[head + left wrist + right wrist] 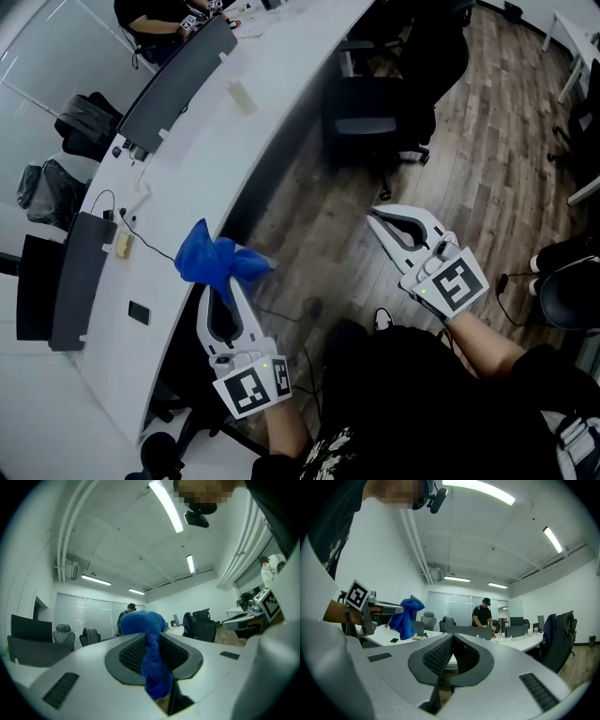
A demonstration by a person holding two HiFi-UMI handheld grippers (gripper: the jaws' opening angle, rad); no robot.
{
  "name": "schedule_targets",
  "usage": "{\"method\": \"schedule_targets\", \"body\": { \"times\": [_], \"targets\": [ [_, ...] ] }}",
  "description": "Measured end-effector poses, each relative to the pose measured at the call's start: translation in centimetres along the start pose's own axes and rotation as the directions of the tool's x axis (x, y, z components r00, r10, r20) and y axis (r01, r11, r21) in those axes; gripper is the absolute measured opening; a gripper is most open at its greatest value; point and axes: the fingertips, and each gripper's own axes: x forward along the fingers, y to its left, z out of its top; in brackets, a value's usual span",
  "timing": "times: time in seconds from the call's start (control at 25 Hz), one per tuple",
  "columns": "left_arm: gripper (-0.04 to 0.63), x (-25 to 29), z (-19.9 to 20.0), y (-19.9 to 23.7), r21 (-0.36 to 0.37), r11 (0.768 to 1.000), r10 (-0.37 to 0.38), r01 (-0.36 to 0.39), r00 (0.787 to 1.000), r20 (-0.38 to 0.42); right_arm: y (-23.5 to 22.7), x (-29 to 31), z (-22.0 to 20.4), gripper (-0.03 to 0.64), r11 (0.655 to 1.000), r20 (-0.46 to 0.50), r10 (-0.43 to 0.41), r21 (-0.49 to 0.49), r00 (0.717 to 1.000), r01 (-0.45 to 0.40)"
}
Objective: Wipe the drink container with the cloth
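A blue cloth point(217, 261) hangs bunched from the tips of my left gripper point(231, 283), which is shut on it beside the edge of the curved white desk point(187, 178). In the left gripper view the cloth point(152, 653) fills the gap between the jaws of the left gripper point(151, 641). My right gripper point(373, 216) is shut with nothing in it, held over the wooden floor to the right. In the right gripper view its jaws meet at the right gripper point(452, 639), and the cloth point(406, 611) shows at the left. I cannot pick out a drink container in any view.
Grey partition panels point(178, 80) stand along the desk. A pale object point(241, 97), a small yellowish item point(122, 245), a black phone point(139, 312) and cables lie on it. Black office chairs point(384, 103) stand on the wooden floor. A person point(483, 613) stands at a far desk.
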Motion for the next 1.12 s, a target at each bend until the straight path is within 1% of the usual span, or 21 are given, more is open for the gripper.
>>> {"method": "schedule_targets", "body": {
  "times": [0.08,0.2,0.36,0.44,0.56,0.72,0.88,1.12],
  "targets": [
    [0.081,-0.4,-0.7,-0.2,-0.005,1.0,0.018,-0.018,1.0,-0.019,-0.4,-0.4,-0.7,-0.002,1.0,-0.013,0.012,0.003,1.0,-0.012],
    [0.081,-0.5,-1.0,-0.6,-0.005,1.0,0.028,-0.028,0.999,-0.035,-1.0,-0.4,-0.8,-0.002,1.0,0.005,0.03,0.008,1.0,-0.031],
    [0.081,0.1,-1.0,-0.8,0.011,0.999,0.037,-0.036,0.999,-0.029,-1.8,-0.1,-1.4,-0.002,0.999,0.003,0.043,-0.017,0.999,-0.043],
    [0.081,0.9,-1.1,-0.6,0.013,0.999,0.037,-0.036,0.999,-0.026,-1.8,0.4,-1.2,-0.002,0.998,0.012,0.055,-0.016,0.998,-0.055],
    [0.081,1.8,-1.2,-0.2,0.01,0.999,0.041,-0.041,0.999,-0.02,-1.8,1.0,-1.4,-0.002,0.997,0.001,0.069,-0.016,0.998,-0.069],
    [0.081,3.1,-0.9,0.0,0.014,0.999,0.039,-0.039,0.999,-0.008,-2.4,2.2,-1.7,-0.002,0.998,-0.013,0.066,0.001,0.998,-0.066],
    [0.081,4.1,-1.6,0.9,0.006,0.999,0.043,-0.043,0.999,-0.014,-2.2,4.1,-1.7,-0.002,0.997,-0.013,0.081,-0.002,0.997,-0.081],
    [0.081,6.5,-1.7,3.9,0.009,0.998,0.07,-0.07,0.998,0.001,-2.4,7.6,-1.4,-0.002,0.995,0.001,0.095,-0.014,0.996,-0.095]
  ]
}}
